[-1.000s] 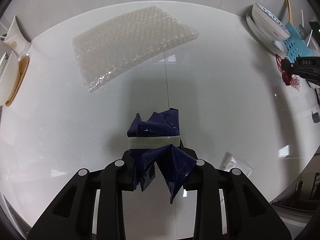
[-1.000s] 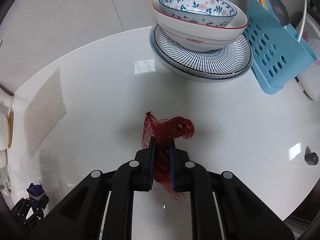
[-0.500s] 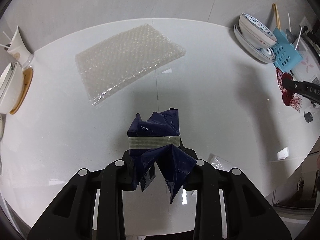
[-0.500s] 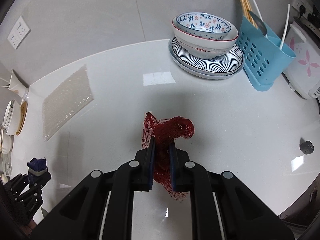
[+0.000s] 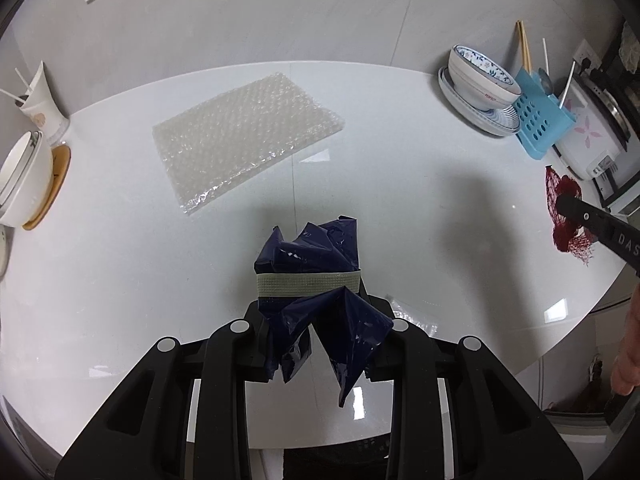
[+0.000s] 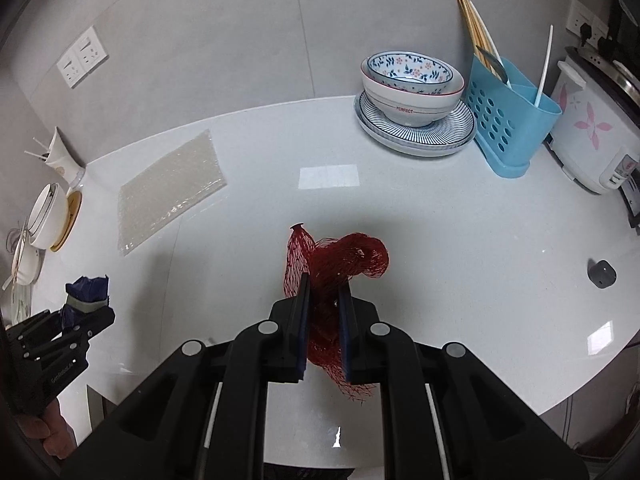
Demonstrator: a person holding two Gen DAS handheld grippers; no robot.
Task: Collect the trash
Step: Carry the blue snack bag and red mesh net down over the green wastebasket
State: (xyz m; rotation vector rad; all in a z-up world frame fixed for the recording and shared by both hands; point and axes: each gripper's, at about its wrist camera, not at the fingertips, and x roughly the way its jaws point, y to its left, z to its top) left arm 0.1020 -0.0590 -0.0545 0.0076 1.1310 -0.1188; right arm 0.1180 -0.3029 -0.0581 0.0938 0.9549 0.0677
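My left gripper (image 5: pixel 316 320) is shut on a crumpled dark blue wrapper (image 5: pixel 316 252) with a grey-green band around it, held above the white counter (image 5: pixel 120 280). That same wrapper (image 6: pixel 88 288) shows at the lower left of the right wrist view, in the left gripper (image 6: pixel 86 312). My right gripper (image 6: pixel 325 308) is shut on a bunched red mesh net (image 6: pixel 344 256), also lifted off the counter. The red net (image 5: pixel 568 216) and the right gripper's finger (image 5: pixel 600 224) appear at the right edge of the left wrist view. A sheet of bubble wrap (image 5: pixel 240 136) lies flat on the counter at the back.
A floral bowl on striped plates (image 6: pixel 412 120), a blue utensil holder (image 6: pixel 508 120) and a rice cooker (image 6: pixel 592 136) stand at the back right. White bowls (image 5: pixel 24 180) and a paper cup (image 5: pixel 40 104) sit at the left. A small clear plastic scrap (image 5: pixel 412 312) lies near the front edge. A small dark knob (image 6: pixel 602 274) rests at the right.
Both grippers have risen and pulled back from the counter with their loads, so more wall and counter show. The grips on the blue wrapper and red net are unchanged.
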